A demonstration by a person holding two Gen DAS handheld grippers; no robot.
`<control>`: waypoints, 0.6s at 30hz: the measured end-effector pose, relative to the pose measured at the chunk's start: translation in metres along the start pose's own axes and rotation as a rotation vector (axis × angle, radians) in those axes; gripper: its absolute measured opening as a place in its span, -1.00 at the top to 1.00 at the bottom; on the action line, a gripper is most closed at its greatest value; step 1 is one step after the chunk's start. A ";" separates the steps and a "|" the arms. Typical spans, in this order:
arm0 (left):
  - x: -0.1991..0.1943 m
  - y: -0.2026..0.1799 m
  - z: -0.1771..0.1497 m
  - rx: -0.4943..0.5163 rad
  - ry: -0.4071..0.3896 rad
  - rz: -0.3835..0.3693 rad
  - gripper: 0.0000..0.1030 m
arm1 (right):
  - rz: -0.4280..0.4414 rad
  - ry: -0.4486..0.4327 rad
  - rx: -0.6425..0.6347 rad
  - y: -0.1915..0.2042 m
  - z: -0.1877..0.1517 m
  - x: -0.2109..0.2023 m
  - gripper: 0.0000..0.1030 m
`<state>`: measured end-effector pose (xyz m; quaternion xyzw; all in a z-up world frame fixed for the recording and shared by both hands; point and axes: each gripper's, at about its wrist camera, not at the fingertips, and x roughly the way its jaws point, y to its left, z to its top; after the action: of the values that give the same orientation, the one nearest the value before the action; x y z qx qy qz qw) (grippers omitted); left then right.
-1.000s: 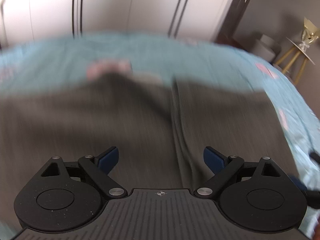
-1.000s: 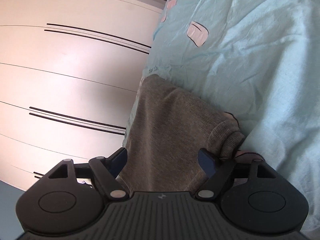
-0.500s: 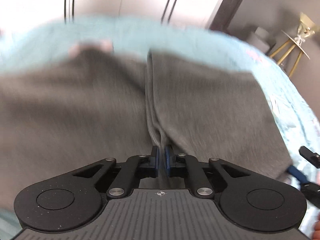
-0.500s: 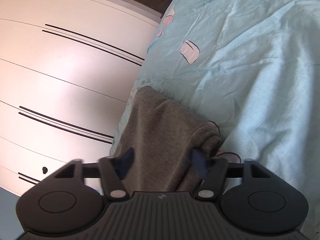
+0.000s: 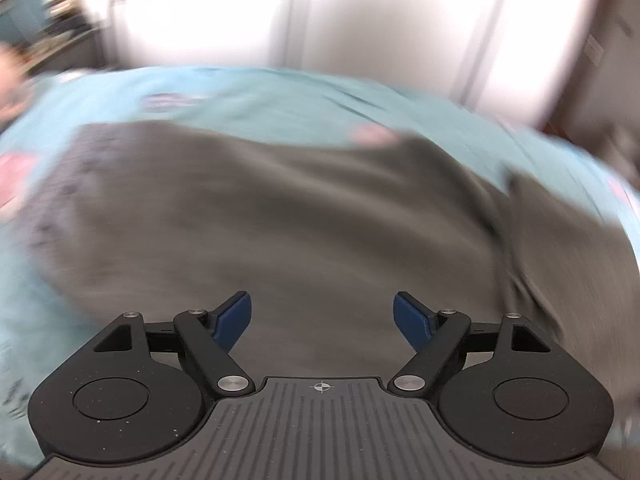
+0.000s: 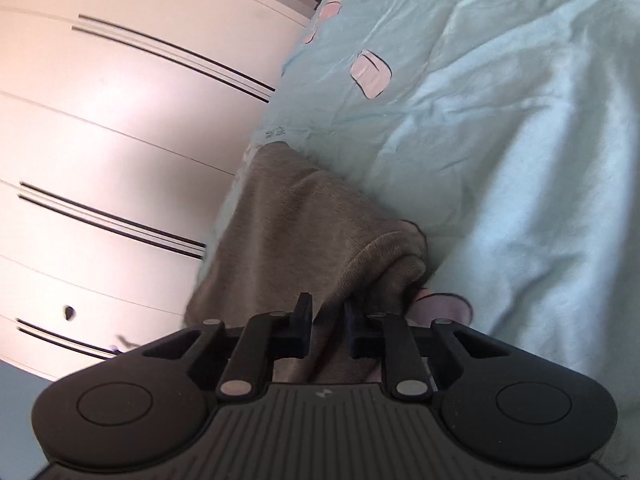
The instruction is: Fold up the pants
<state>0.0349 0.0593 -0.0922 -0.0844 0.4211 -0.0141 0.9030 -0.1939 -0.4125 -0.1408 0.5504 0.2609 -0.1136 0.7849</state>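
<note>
While the left gripper (image 5: 322,314) hangs over the middle of the grey pants (image 5: 288,216), its blue-padded fingers (image 5: 234,316) stand wide apart with nothing between them. The pants lie spread across a bed covered by a light blue sheet (image 5: 256,92) printed with pink patches; this view is blurred, so folds and seams cannot be made out clearly, though a darker crease runs down the cloth at right. White wardrobe doors (image 5: 360,16) rise behind the bed. In the right wrist view, the right gripper (image 6: 327,322) has its fingers (image 6: 303,316) drawn close together on a bunched fold of the pants (image 6: 296,224), near a ribbed cuff (image 6: 394,256) that curls against the sheet (image 6: 500,128). The cloth runs from the fingers toward the edge of the bed, beside the white wardrobe (image 6: 120,128) with dark grooves.
</note>
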 end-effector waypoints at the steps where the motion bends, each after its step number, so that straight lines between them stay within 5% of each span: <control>1: 0.000 0.015 0.006 -0.063 0.002 0.014 -0.67 | -0.063 0.011 -0.014 0.001 -0.001 0.004 0.79; 7: -0.012 0.119 0.033 -0.445 0.002 0.078 -0.68 | -0.145 0.012 -0.036 0.022 -0.005 0.000 0.64; 11: -0.020 0.162 0.034 -0.476 -0.029 0.073 -0.79 | -0.136 -0.005 -0.071 0.043 -0.015 -0.014 0.61; 18: 0.024 0.189 0.029 -0.595 0.114 0.041 -0.77 | -0.062 0.037 -0.155 0.092 -0.035 0.010 0.47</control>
<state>0.0640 0.2470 -0.1227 -0.3360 0.4583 0.1235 0.8135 -0.1522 -0.3452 -0.0812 0.4818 0.3001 -0.1070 0.8163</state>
